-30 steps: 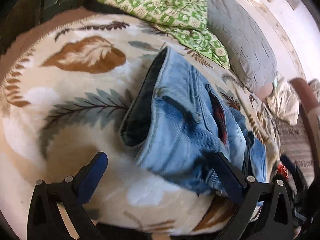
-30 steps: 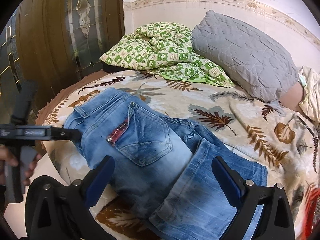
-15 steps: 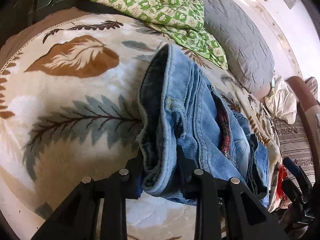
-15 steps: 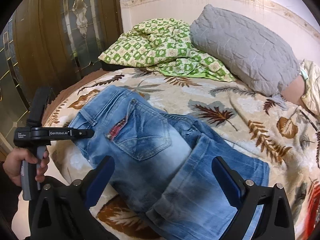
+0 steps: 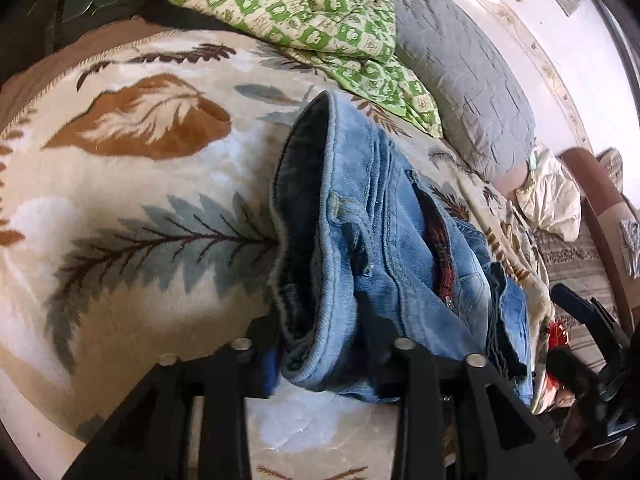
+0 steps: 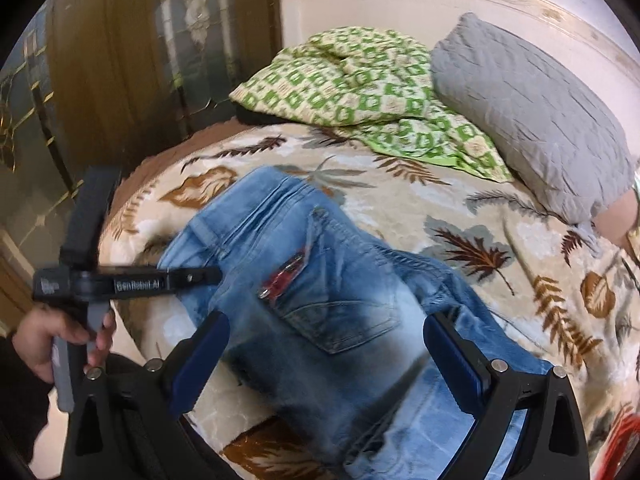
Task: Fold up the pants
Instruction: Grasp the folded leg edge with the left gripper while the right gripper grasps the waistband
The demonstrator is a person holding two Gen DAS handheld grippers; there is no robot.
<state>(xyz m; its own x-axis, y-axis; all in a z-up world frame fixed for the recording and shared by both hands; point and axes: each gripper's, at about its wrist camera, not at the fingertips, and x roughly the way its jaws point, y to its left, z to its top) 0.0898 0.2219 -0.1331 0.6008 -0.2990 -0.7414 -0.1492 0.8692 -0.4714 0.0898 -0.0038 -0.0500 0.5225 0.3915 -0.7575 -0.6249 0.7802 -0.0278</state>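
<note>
A: What does the left gripper hold?
B: Its jaws are closed on the waistband corner of the jeans, at the near edge of the bed. In the right wrist view the same tool is seen side-on, biting the denim at its left edge.

A: And the right gripper?
B: Spread wide and holding nothing. It hangs above the seat of the jeans, one blue pad on either side of the back pocket.

A: Which step is this?
B: Judged from the grip, the opening of a fold: one waist corner is secured, the other side is not yet taken.

A: What does the next move call for?
B: Probably the right gripper closing on a second hold along the waist or leg, so both can carry the cloth over together.

A: How do the jeans look?
B: Light, faded denim, back pocket up with a red trim. They lie on the leaf-patterned blanket, legs bunched and overlapping toward the right. The waistband is lifted and gapes, showing its dark inside.
</note>
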